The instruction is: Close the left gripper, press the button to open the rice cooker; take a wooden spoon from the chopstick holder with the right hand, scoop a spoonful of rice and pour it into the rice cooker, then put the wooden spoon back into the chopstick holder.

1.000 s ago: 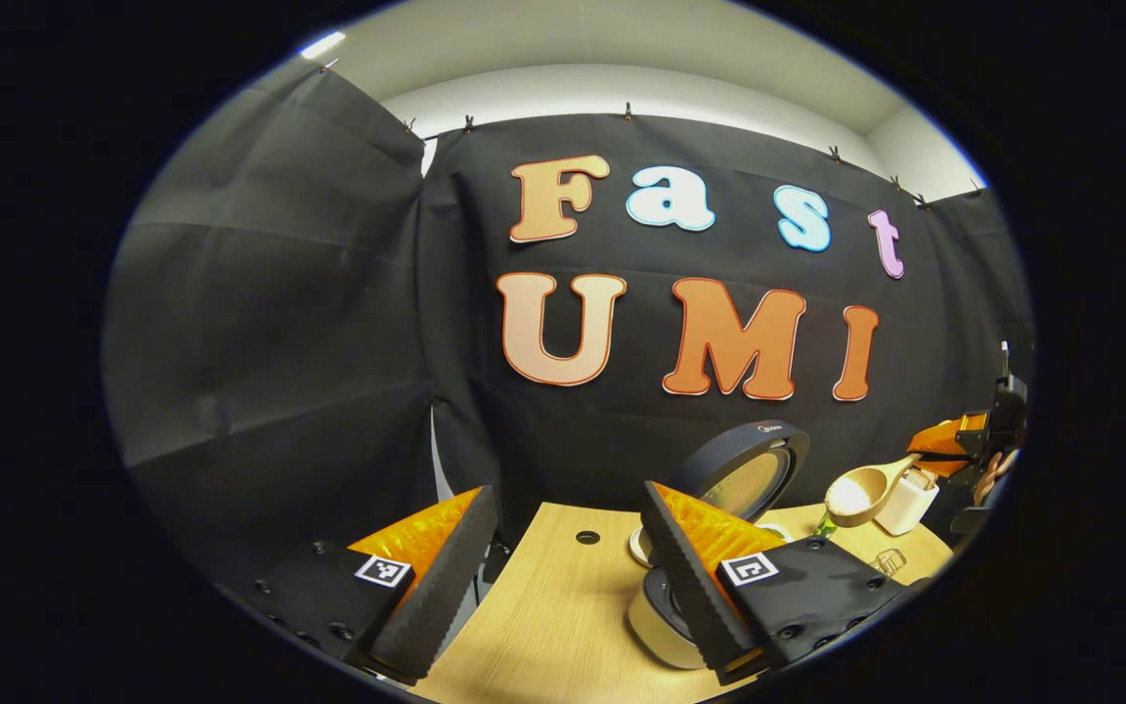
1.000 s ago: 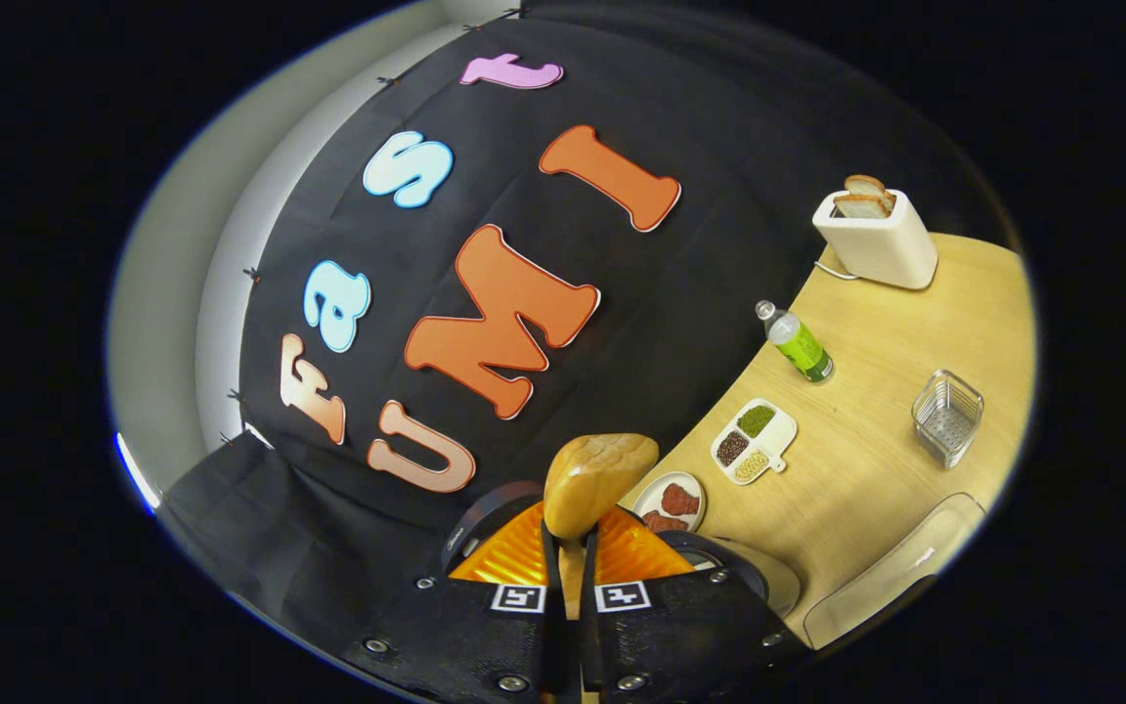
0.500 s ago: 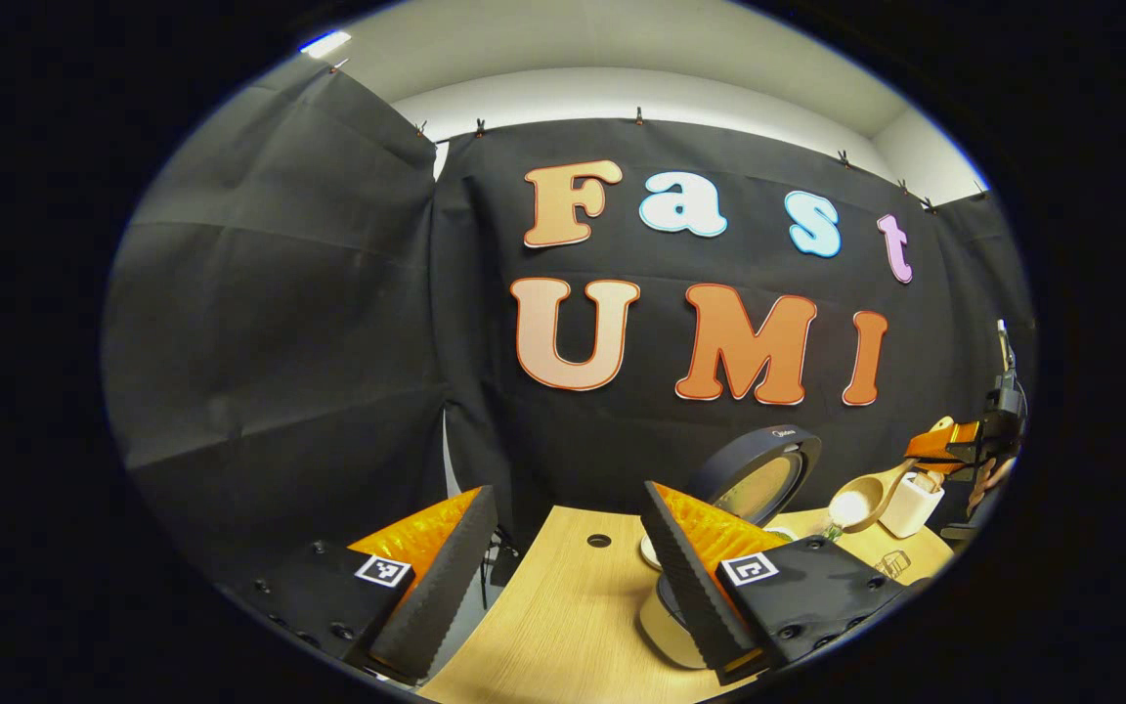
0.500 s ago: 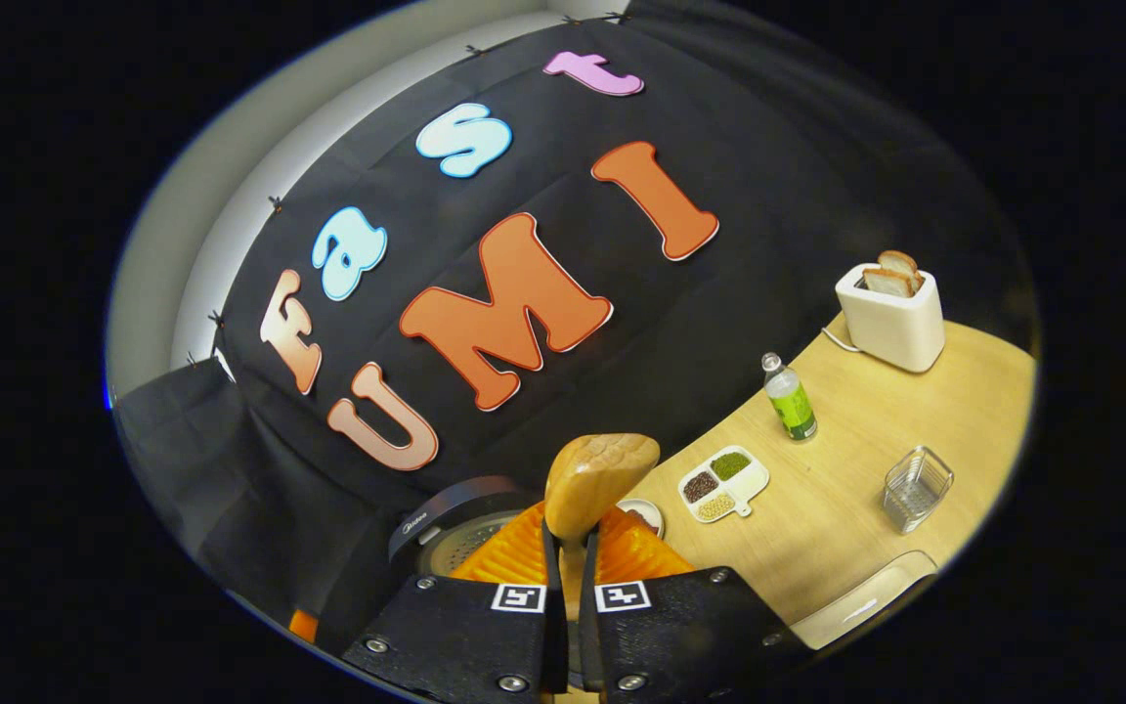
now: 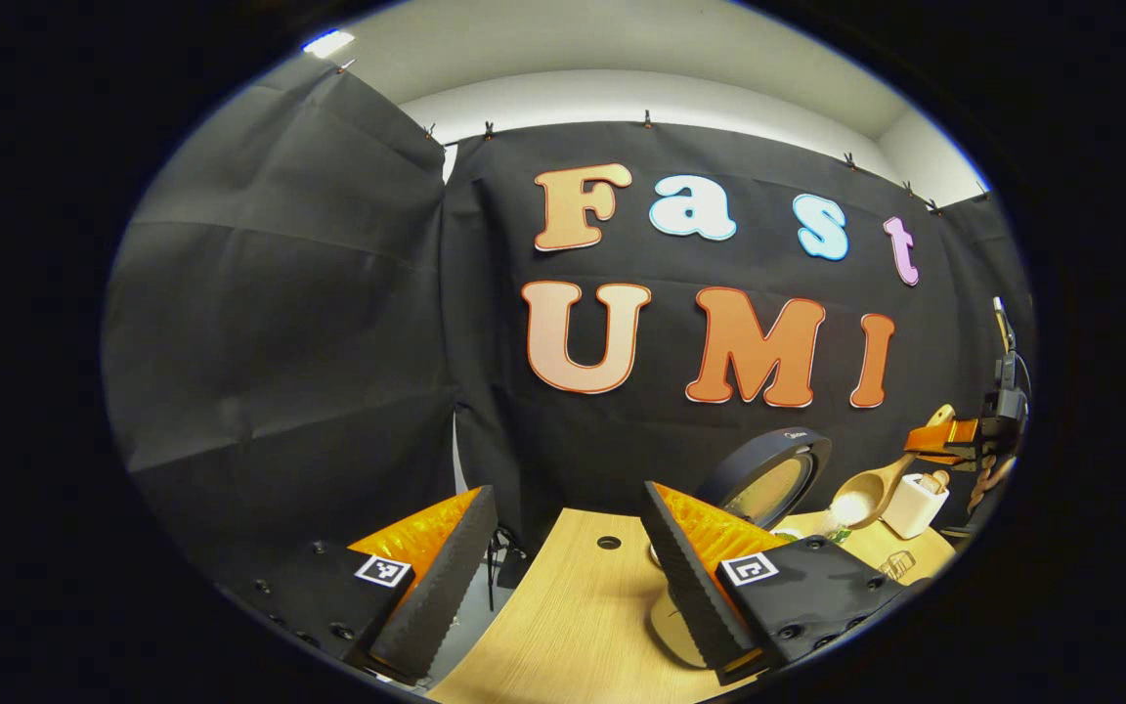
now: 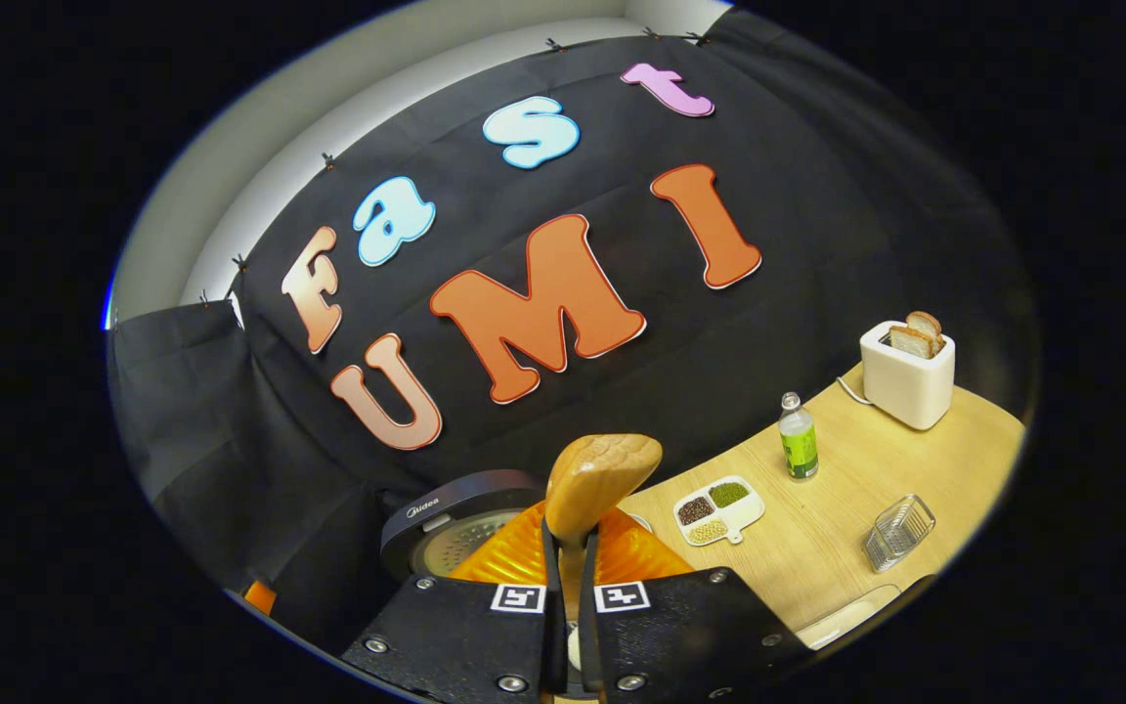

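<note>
Over the last second your right hand-held gripper (image 6: 568,548) has rolled back toward level: in the right gripper view the tabletop (image 6: 842,548) sat steeply tilted and now lies nearly flat, and the rice cooker (image 6: 446,533) has come into sight just left of the fingers with its lid up. The wooden spoon (image 6: 597,479) stays pinched by its handle between both fingers, bowl forward. In the left gripper view the spoon's bowl (image 5: 856,501) has dropped lower and drifted right, beside the raised lid (image 5: 768,474); I judge the pour is done and the return to the chopstick holder comes next, though I cannot tell whether rice is left in the bowl. Your left hand-held gripper (image 5: 563,567) hangs wide with nothing between its fingers. Mind the sectioned grain dish (image 6: 719,508), the green bottle (image 6: 798,450), the wire basket (image 6: 900,531) and the toaster (image 6: 905,376) on the tabletop to the right.
</note>
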Demonstrator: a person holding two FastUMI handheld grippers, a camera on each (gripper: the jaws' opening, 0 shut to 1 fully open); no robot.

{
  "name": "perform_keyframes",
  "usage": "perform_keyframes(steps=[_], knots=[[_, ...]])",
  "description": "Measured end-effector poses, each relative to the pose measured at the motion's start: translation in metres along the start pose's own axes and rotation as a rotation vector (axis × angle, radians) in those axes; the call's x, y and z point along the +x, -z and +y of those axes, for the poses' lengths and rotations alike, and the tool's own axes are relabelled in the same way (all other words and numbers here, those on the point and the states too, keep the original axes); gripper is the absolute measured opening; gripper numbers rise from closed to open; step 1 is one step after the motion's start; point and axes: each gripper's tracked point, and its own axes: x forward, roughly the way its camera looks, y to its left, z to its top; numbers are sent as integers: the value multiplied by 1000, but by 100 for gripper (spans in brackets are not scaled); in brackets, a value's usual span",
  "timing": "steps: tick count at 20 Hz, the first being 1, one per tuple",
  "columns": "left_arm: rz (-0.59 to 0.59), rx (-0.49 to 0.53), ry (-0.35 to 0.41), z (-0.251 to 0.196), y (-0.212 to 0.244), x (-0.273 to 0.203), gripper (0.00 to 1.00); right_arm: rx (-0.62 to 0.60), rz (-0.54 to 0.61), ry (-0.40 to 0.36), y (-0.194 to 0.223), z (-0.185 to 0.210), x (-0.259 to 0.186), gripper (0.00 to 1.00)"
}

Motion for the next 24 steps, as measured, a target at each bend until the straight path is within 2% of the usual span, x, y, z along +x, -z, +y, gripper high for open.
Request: perform_keyframes(steps=[4,9,15,24], knots=[[1,-12,-9,7,1,-1,97,-61,-9,-15,1,11,2,4],[9,-12,-23,13,7,1,97,-196,-27,-8,3,16,0,4],[12,-23,-29,17,9,-1,97,-303,-42,-43,4,32,-3,4],[2,-32,-42,24,7,-8,98,-391,-49,-78,8,44,-9,4]])
